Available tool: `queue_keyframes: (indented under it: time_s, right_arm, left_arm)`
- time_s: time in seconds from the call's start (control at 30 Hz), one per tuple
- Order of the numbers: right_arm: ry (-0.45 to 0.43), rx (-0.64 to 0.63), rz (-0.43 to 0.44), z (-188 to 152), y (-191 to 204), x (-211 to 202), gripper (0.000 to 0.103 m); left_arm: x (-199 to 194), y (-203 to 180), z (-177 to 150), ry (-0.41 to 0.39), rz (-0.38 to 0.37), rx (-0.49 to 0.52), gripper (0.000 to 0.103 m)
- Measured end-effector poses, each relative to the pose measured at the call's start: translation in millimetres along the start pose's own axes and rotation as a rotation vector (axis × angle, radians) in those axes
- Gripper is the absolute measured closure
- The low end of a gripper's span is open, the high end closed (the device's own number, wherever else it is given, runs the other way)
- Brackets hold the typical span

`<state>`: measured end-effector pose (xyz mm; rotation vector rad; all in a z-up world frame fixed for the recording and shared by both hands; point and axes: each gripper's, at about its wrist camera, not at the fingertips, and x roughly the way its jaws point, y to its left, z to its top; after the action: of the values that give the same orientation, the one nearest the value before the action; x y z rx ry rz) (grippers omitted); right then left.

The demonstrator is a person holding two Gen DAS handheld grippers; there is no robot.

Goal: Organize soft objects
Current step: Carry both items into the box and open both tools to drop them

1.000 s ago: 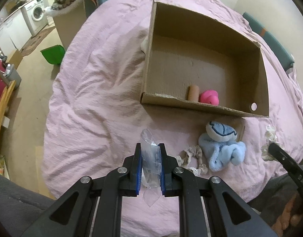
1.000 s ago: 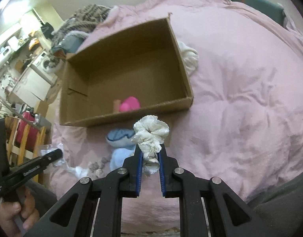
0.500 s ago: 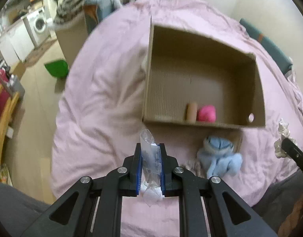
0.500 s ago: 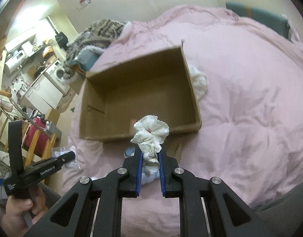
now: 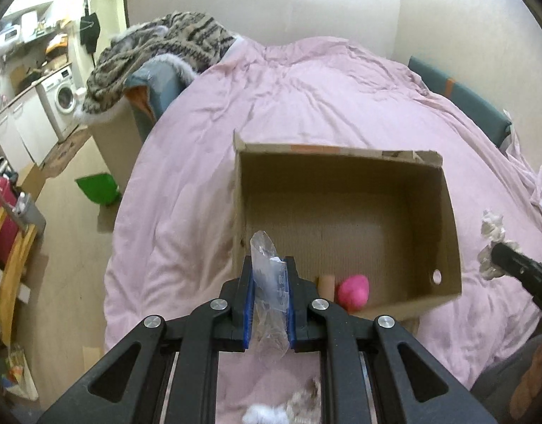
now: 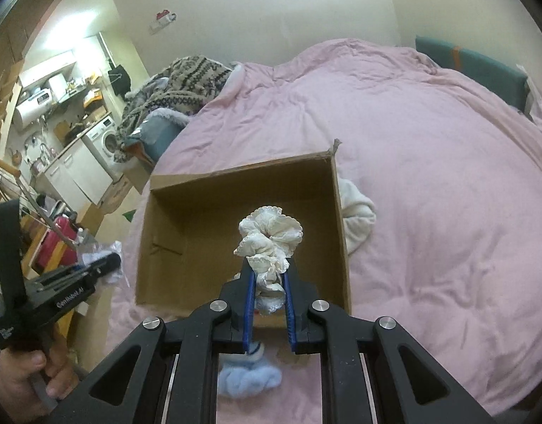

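Left gripper [image 5: 270, 304] clamped on a clear plastic bag [image 5: 269, 295], held above the near left corner of an open cardboard box [image 5: 444, 219] resting on a pink-covered bed [image 5: 306, 88]. Inside the box: pink soft toy [image 5: 354, 291] beside a brown cylinder [image 5: 327, 286]. Right gripper [image 5: 497, 259] at the right edge carries a white scrunchie [image 5: 492, 226].

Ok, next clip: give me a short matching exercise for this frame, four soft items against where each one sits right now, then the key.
Items
1. clear plastic packet
2. white scrunchie
3. pink toy
4. light blue plush

Places
A. on the pink duvet, outside the near wall of the cardboard box
B. clamped in the left gripper
C. on the box floor, by the near wall
D. clamped in the right gripper

Pairs: 1-B, 2-D, 3-C, 4-A
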<state>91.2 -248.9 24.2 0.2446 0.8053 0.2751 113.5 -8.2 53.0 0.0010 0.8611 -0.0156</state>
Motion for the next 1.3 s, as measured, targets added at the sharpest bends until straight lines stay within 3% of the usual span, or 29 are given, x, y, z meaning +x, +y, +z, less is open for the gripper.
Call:
queue_keyframes:
  time_s: [0.2,0.6,1.03,1.3]
  right_arm:
    - [0.046,0.029,0.007,-3.2,-6.2,34.0,0.087]
    - [0.147,0.017,-0.023,-18.6,-5.9,70.2,0.086]
    - [0.196,0.021,-0.026,-20.8,-6.7,81.4,0.086]
    - [0.209,0.010,-0.018,-23.7,-5.3,84.9,0.086]
  left_arm:
    - [25.4,-4.6,3.4,-0.042,-0.011,-0.003,0.090]
    - [59.3,-1.2,-8.6,-0.025,-0.036,0.005,0.090]
    - [53.1,-13.4,-15.2,-0.052,-0.051,0.058,0.090]
    - [55.6,-9.9,-15.3,-0.025,-0.069,0.032,0.090]
